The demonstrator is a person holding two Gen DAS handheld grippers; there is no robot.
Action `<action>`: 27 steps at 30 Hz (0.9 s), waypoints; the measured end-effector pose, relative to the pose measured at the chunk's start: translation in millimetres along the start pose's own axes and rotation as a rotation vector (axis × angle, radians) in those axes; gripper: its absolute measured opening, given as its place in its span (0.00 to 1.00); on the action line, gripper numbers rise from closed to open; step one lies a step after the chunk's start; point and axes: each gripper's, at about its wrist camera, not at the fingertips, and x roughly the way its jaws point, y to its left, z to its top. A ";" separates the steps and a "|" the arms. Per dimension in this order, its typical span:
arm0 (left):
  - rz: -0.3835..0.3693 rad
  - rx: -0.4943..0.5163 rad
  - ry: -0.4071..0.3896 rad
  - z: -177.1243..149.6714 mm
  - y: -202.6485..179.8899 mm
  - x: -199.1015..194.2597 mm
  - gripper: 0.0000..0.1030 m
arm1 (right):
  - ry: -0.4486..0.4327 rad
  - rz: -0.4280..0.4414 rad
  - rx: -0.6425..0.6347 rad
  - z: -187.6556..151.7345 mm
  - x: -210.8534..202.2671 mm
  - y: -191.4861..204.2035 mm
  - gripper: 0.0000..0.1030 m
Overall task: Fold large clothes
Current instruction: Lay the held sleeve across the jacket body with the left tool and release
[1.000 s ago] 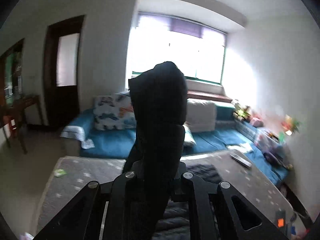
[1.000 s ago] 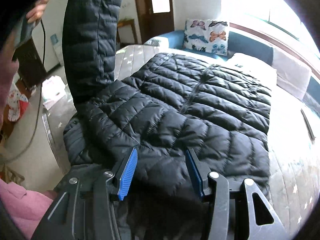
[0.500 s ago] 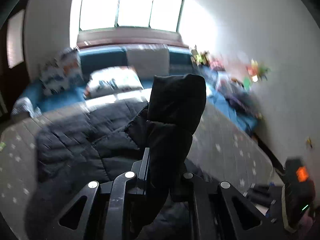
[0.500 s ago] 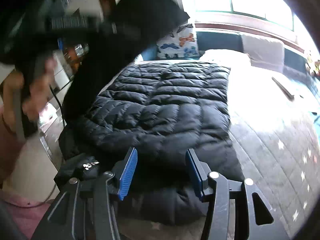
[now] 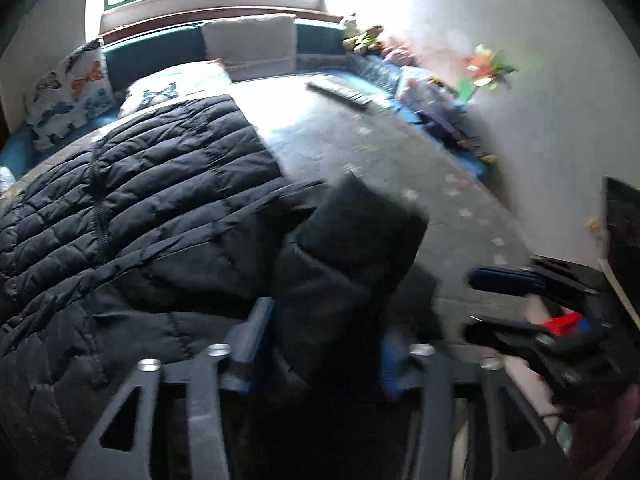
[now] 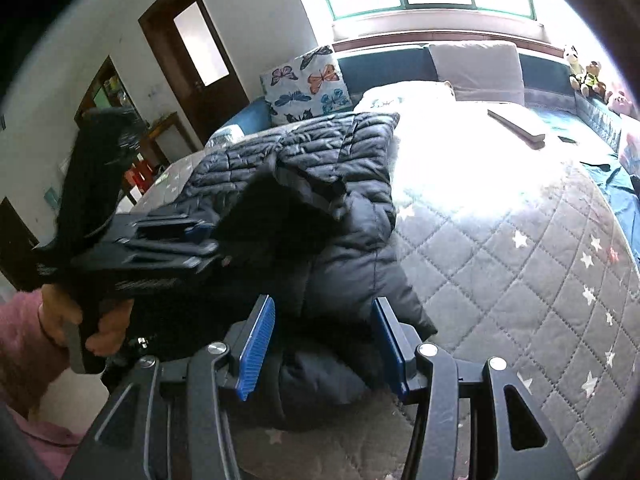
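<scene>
A black quilted puffer jacket lies spread on the bed, seen too in the right wrist view. One sleeve is folded over the jacket's body. It sits between the fingers of my left gripper, whose jaws are opening, and the pads no longer pinch it. From the right wrist view the left gripper comes in from the left, with the sleeve at its tips. My right gripper stands open just above the jacket's near edge, gripping nothing. It also shows at the right of the left wrist view.
The bed has a grey quilted cover with stars, bare to the right of the jacket. A flat dark object lies far back. A butterfly pillow and stuffed toys line the blue sofa. A hand holds the left gripper.
The left gripper swung down from high in the air and laid the sleeve across the jacket; its jaws went from shut on the sleeve to apart. The right gripper shifted sideways, still open.
</scene>
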 end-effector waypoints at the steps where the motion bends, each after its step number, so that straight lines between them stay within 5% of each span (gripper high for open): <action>1: -0.018 0.020 -0.018 -0.8 -4.0 -5.6 0.65 | -0.007 -0.003 -0.002 2.2 -1.3 0.5 0.53; 9: -0.053 0.090 -0.069 2.5 -13.4 -84.2 0.74 | -0.067 0.048 -0.027 36.5 -9.0 16.9 0.54; 19: 0.163 -0.125 -0.149 -19.5 120.7 -182.8 0.74 | 0.034 0.011 -0.039 47.6 45.7 26.5 0.54; 24: 0.173 -0.237 -0.077 -57.8 190.3 -170.7 0.68 | 0.071 0.045 -0.013 43.0 51.7 27.4 0.20; 27: 0.114 -0.277 -0.047 -82.3 211.6 -165.3 0.59 | 0.057 0.024 -0.047 41.7 35.0 40.3 0.15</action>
